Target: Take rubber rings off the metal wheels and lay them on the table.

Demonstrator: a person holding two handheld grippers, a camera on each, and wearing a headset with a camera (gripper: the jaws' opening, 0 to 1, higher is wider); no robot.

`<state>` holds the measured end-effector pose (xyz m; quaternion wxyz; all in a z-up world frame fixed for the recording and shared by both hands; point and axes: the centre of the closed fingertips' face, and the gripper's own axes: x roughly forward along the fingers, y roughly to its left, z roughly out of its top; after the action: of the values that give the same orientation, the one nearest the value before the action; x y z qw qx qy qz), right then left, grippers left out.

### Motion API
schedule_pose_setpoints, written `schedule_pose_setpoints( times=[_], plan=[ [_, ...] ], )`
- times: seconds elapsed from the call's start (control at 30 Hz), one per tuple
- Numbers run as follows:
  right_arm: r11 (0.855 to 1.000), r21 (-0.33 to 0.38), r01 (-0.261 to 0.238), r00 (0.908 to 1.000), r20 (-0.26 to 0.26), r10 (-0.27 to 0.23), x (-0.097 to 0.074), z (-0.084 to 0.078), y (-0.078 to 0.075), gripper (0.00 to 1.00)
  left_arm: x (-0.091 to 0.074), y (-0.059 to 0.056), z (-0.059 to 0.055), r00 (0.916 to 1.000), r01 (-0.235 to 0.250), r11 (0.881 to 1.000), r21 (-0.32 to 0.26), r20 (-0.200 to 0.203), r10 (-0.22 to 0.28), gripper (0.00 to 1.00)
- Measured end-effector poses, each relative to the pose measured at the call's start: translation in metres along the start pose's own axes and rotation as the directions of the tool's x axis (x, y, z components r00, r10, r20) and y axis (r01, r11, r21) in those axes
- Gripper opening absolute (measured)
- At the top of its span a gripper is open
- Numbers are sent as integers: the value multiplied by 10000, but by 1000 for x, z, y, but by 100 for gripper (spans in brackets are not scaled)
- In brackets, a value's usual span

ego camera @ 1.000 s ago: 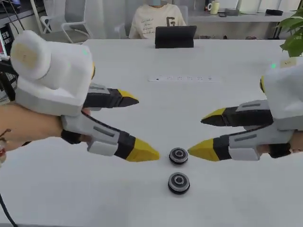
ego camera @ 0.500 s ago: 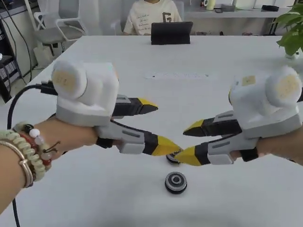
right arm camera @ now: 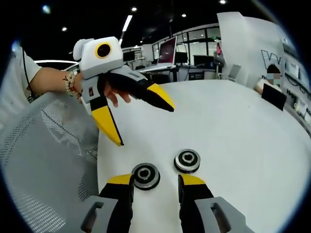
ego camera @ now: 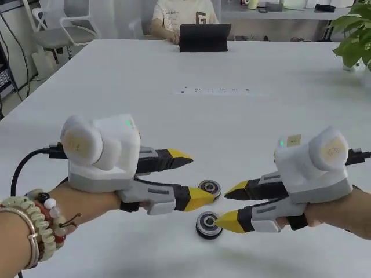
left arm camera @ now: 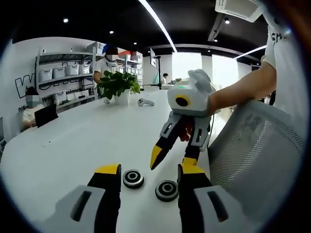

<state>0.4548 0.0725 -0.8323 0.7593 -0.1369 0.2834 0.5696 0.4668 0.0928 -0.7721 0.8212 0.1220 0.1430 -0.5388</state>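
Two small metal wheels with black rubber rings lie flat on the white table point(ego camera: 116, 75): a far wheel point(ego camera: 209, 189) and a near wheel point(ego camera: 207, 225). My left gripper point(ego camera: 200, 176) is open, its lower yellow tip just left of the far wheel. My right gripper point(ego camera: 221, 207) is open too, with its lower tip right beside the near wheel. In the left gripper view both wheels point(left arm camera: 133, 178) point(left arm camera: 166, 190) lie between my jaws' tips, and the right gripper point(left arm camera: 170, 161) points down at them. In the right gripper view the wheels point(right arm camera: 146, 175) point(right arm camera: 187, 161) sit just ahead of my jaws, with the left gripper point(right arm camera: 144, 124) beyond.
A white power strip point(ego camera: 214, 90) lies mid-table. A dark laptop point(ego camera: 204, 37) and a seated person are at the far edge. A potted plant point(ego camera: 353, 43) stands at the back right. A mesh chair point(right arm camera: 43, 160) is at the table's near edge.
Both grippers have drawn back from the far wheel, where their lower tips nearly met. The right lower tip now sits by the near wheel. The wheels have not moved; the camera shifted.
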Motion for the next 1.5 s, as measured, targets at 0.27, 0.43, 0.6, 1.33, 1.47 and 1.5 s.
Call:
schedule_pose_setpoints(
  times=[0.27,0.43,0.6,1.33,1.47,1.5],
  plan=[
    [10000,-22,-77,9992,-391,77,5,-13,3,29,15,-15,-37,9928,669,9978,33,-996,-662,29],
    [9998,-11,-179,9995,-269,179,7,-11,6,28,20,-20,-43,9920,683,9977,-3,-1059,-680,21],
    [9994,-131,-313,9992,-243,310,8,-11,10,26,27,-26,-46,9899,802,9967,117,-1179,-782,16],
    [9985,45,-544,9973,-488,545,13,-17,15,24,29,-29,-57,9831,1017,9948,91,-1536,-991,8],
    [9986,10,-535,9973,-504,535,14,-17,15,24,29,-29,-57,9831,1028,9945,187,-1544,-987,8],
    [9986,-36,-527,9973,-519,524,14,-18,15,24,30,-29,-57,9833,1018,9946,218,-1535,-973,8]
  ],
)
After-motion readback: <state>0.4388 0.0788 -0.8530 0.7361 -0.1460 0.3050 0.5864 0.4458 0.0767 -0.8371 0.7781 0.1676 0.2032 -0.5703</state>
